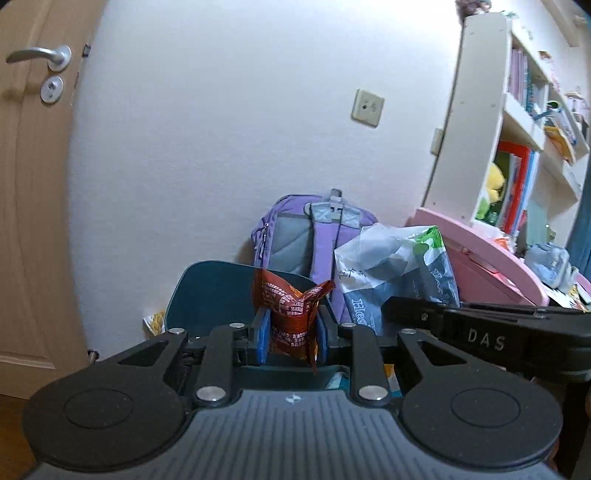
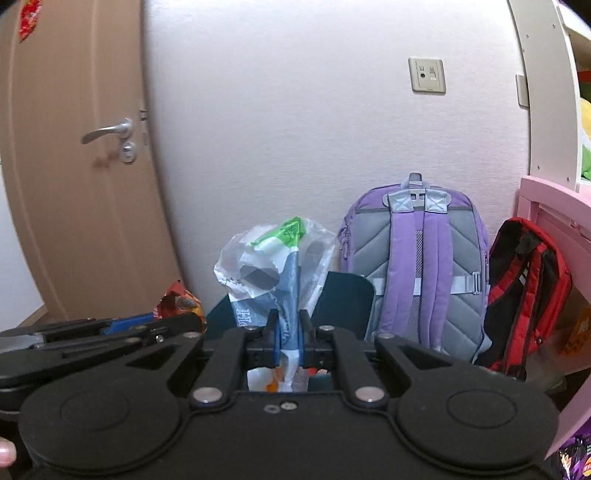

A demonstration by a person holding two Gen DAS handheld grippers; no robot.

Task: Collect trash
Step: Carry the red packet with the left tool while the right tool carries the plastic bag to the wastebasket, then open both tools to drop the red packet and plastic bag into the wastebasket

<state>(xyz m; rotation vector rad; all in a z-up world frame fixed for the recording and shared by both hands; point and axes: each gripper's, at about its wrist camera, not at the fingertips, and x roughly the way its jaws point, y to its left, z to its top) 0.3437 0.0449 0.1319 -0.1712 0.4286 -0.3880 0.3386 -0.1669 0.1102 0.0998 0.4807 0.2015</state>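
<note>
Left hand-held gripper (image 1: pixel 291 332) clenched on red snack wrapper (image 1: pixel 291 310); right hand-held gripper (image 2: pixel 289 338) clamped around white plastic bag (image 2: pixel 273 258), before purple backpack (image 2: pixel 417 266).

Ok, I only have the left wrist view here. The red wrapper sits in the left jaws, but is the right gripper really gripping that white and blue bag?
Observer: Yes. In the right wrist view the right gripper is shut on a bunched fold of the plastic bag.
Operator: Anything to the right of the purple backpack? The bag blocks that for me.
Observer: A red and black backpack stands there, beside the pink desk.
Operator: And higher up the door?
Observer: A red sticker near its top.
</note>
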